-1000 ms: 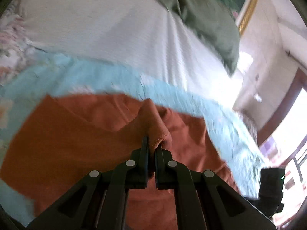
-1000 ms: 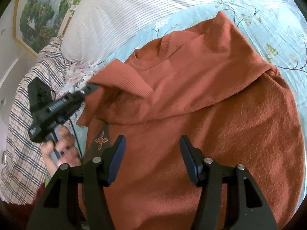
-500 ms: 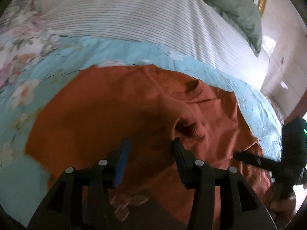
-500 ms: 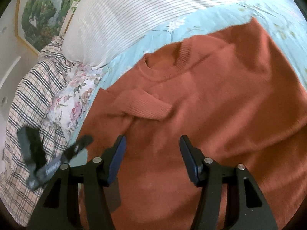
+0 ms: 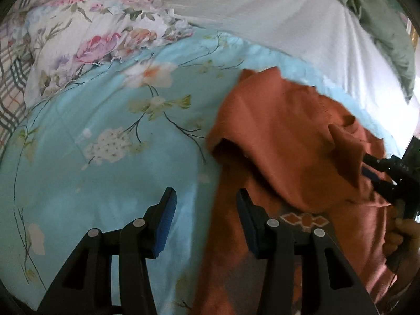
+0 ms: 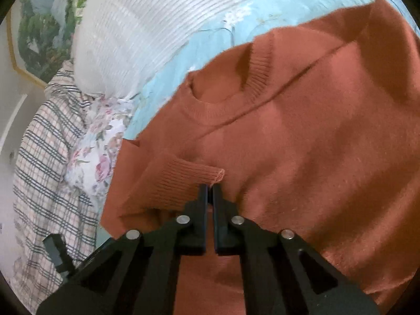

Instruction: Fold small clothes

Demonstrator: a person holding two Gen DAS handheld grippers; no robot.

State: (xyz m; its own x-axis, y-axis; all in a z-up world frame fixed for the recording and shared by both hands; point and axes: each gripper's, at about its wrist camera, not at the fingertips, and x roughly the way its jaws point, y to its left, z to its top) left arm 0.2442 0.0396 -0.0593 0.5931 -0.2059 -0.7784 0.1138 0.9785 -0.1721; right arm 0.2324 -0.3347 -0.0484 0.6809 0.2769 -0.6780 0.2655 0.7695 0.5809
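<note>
My right gripper (image 6: pixel 209 189) is pinched tight on the ribbed cuff (image 6: pixel 183 177) of the rust sweater (image 6: pixel 302 136), which lies on the blue floral bedspread (image 5: pixel 92 157). My left gripper (image 5: pixel 204 210) hangs wide apart, holding nothing, over the sweater's edge. I can read no writing anywhere.

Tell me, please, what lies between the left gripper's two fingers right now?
In the left wrist view, the left gripper is open over bare blue floral bedsheet; the orange sweater's edge lies just inside its right finger.
</note>
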